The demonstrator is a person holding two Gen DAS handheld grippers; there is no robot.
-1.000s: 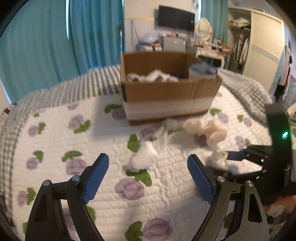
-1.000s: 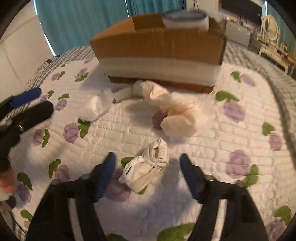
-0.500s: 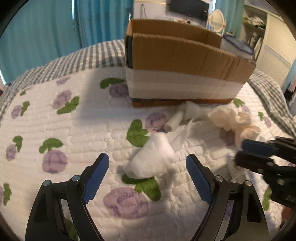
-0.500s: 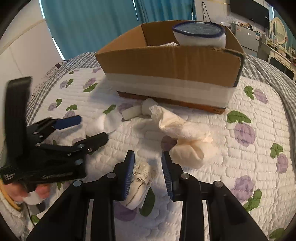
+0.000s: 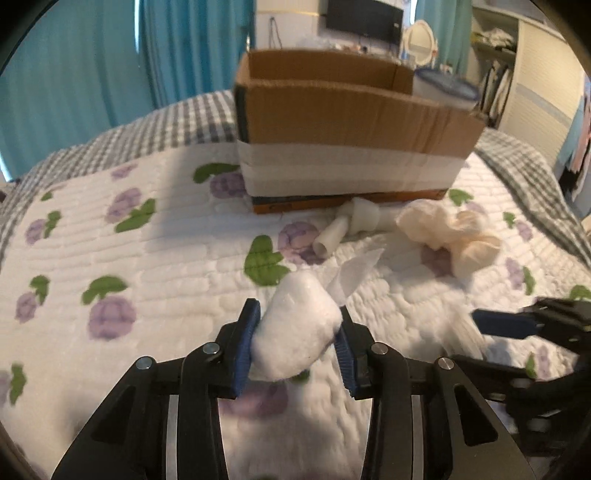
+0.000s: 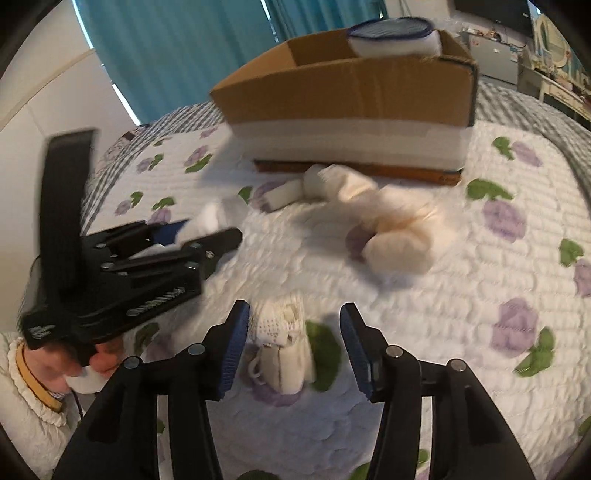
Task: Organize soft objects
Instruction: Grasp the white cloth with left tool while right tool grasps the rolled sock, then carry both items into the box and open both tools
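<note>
While the left gripper (image 5: 297, 341) pinches a white fluffy rolled sock (image 5: 295, 332) between its blue pads, the right gripper (image 6: 291, 341) stands spread around a cream knitted sock bundle (image 6: 282, 343) lying on the white quilted bed cover with purple flowers (image 6: 461, 306). Farther, at one o'clock, lies a beige crumpled cloth bundle (image 6: 399, 229). Beyond it, at twelve o'clock, stands the brown cardboard box (image 6: 351, 99).

Teal curtains (image 5: 92, 70) hang behind the bed; a wall television (image 5: 364, 20) and an oval mirror (image 5: 419, 35) beyond.
</note>
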